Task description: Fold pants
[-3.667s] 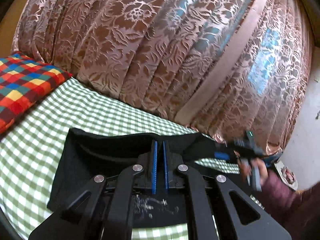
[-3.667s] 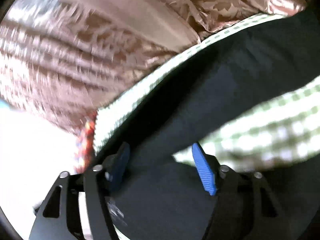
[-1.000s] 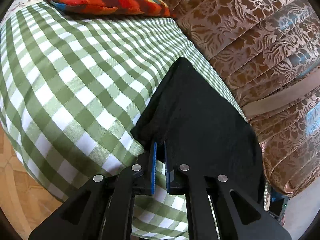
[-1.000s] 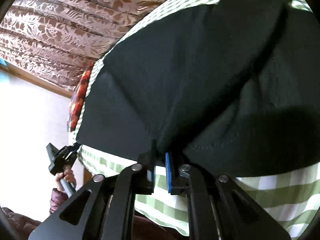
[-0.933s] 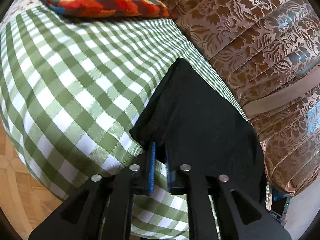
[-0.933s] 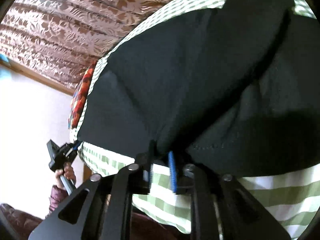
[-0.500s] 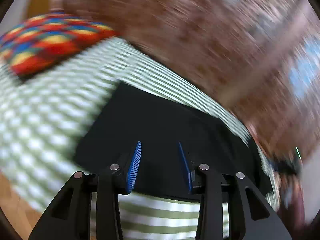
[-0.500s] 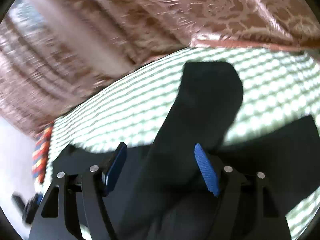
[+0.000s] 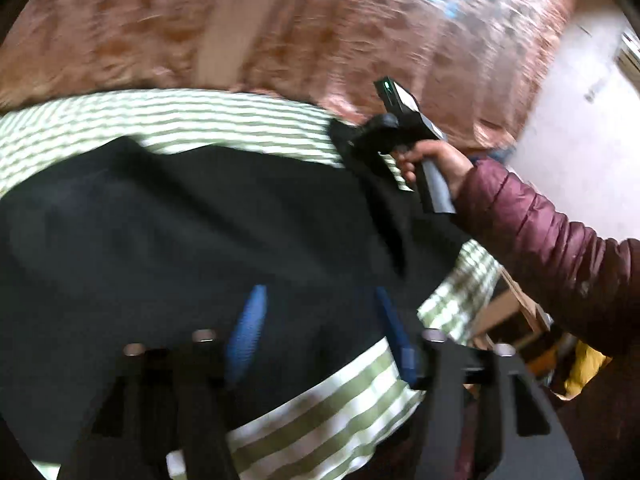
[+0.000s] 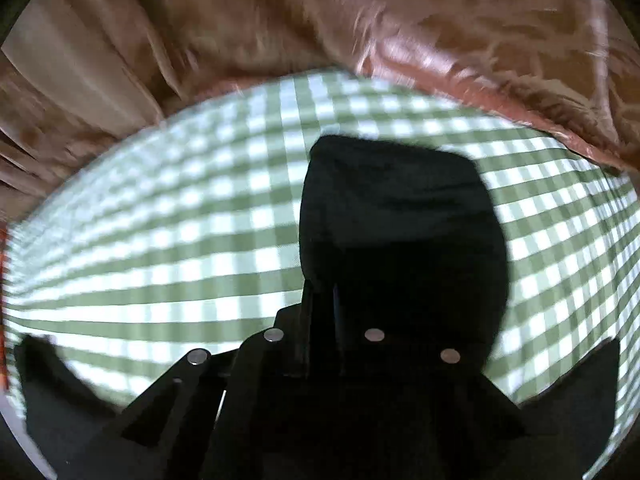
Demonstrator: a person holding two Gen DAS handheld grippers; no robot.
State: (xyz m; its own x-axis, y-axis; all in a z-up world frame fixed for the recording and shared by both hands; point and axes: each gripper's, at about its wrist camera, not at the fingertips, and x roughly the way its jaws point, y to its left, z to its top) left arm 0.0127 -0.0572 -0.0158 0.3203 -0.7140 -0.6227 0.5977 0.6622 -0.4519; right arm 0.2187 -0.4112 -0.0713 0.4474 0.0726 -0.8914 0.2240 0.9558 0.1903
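The black pants [image 9: 180, 232] lie folded on the green-and-white checked cloth [image 9: 200, 120]. My left gripper [image 9: 320, 328] is open and empty, its blue pads just above the near edge of the pants. In the right wrist view a black pant leg [image 10: 400, 216] stretches away over the checked cloth [image 10: 180, 220]. My right gripper [image 10: 326, 300] is shut on the left edge of that leg. The left wrist view shows the right gripper [image 9: 400, 140] from outside, held by a hand at the far right end of the pants.
A brown patterned curtain [image 9: 280, 20] hangs close behind the bed, and also shows in the right wrist view [image 10: 280, 12]. The person's maroon sleeve [image 9: 552, 248] reaches in from the right. A white wall [image 9: 580, 112] is at the far right.
Both grippers let go of the pants' edge and opened. My left gripper swung right and stays open. My right gripper moved to the pant leg and shut on it.
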